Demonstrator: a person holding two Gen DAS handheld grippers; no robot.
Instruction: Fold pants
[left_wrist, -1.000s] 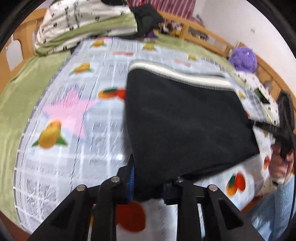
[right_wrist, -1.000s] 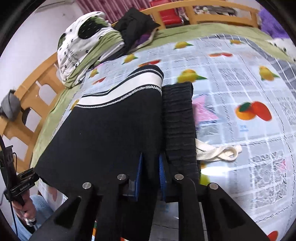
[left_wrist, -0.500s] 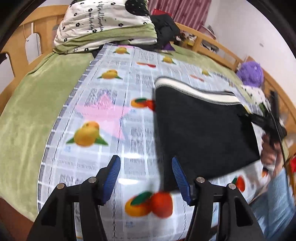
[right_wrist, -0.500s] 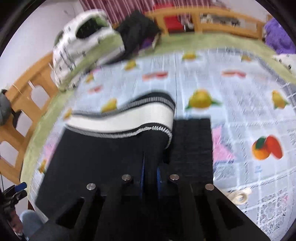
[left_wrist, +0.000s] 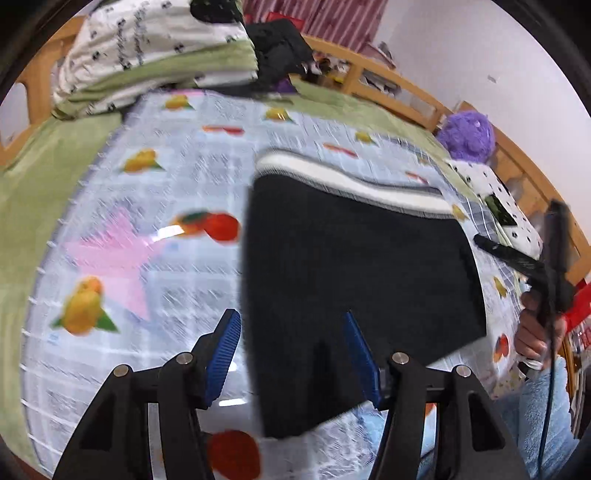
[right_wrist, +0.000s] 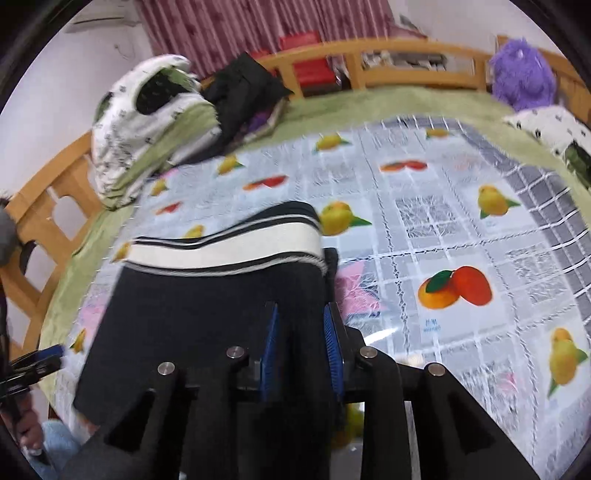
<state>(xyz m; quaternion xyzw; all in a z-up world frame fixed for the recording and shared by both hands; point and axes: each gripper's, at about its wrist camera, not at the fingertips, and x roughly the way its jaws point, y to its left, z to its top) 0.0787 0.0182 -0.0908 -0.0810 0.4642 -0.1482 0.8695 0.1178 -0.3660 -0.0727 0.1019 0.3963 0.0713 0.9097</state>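
The black pants (left_wrist: 362, 266) lie folded flat on the fruit-print cloth (left_wrist: 147, 236), with their white striped waistband (left_wrist: 351, 184) at the far end. My left gripper (left_wrist: 291, 350) stands open above the pants' near left edge and its pads touch nothing. In the right wrist view the pants (right_wrist: 207, 310) fill the lower left. My right gripper (right_wrist: 301, 343) hovers over their right edge. Its jaws are opening, with black cloth showing in the gap and the pads off it. A dark ribbed strip (right_wrist: 331, 264) peeks out beside the waistband (right_wrist: 229, 251).
Folded bedding (right_wrist: 147, 125) and black clothes (right_wrist: 247, 92) are piled at the head of the bed. A purple plush toy (right_wrist: 521, 74) and a dotted pillow (right_wrist: 550, 125) lie at the far right. Wooden rails (right_wrist: 406, 51) ring the green blanket (right_wrist: 351, 107). A person's hand (left_wrist: 535, 332) holds the right gripper.
The left gripper let go of the pants' near corner, opened wide and drew back. The right gripper, shut on the pants' right edge before, has parted its jaws and lifted a little.
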